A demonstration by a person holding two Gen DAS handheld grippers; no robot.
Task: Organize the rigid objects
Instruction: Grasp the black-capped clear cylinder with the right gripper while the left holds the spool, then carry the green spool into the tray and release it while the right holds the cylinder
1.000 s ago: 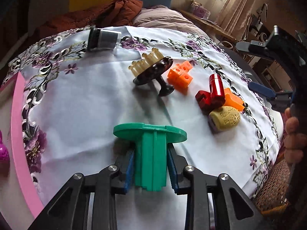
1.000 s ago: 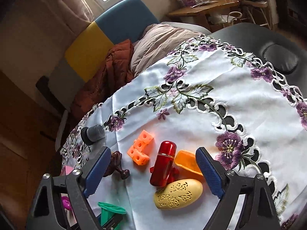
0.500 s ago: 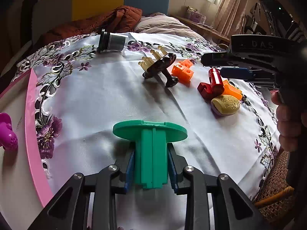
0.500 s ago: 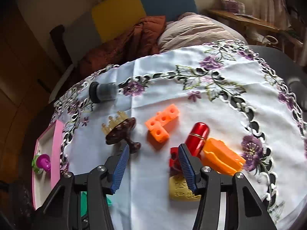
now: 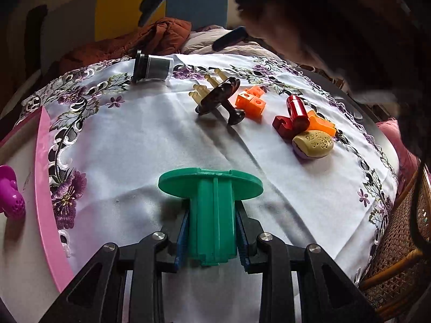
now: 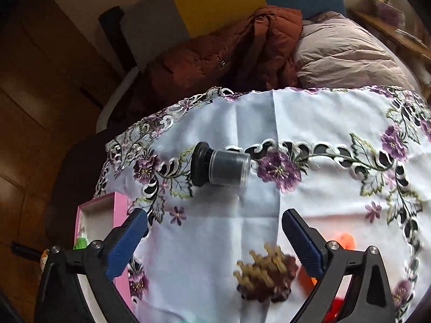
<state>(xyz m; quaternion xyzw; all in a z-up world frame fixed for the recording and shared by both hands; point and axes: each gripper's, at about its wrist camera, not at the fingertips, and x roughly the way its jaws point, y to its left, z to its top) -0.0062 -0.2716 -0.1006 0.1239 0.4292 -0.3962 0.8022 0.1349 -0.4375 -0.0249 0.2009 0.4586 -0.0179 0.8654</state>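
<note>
Tray (image 5: 44, 177): pink, at tabletop's left edge; holds a purple toy (image 5: 10, 191); barely filled, by the look of it.
Left claw (image 5: 212, 238): clamped on green spool (image 5: 211, 202), above the cloth, not yet in tray.
Jar (image 6: 221, 165): lying on its side, far edge.
Right claw (image 6: 215, 239): opening wide, nothing gripped, blurred brush (image 6: 265, 277) below.
Left to sort: brush, orange blocks (image 5: 250, 102), red cylinder (image 5: 296, 110), yellow piece (image 5: 313, 144).

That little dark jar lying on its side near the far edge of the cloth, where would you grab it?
Across the clear round body of the jar, coming down from above with the fingers on its two long sides. It lies flat, black cap pointing left, and the wider cap would likely stop a slip. The right hand-held gripper is opening, nothing between its jaws.
</note>
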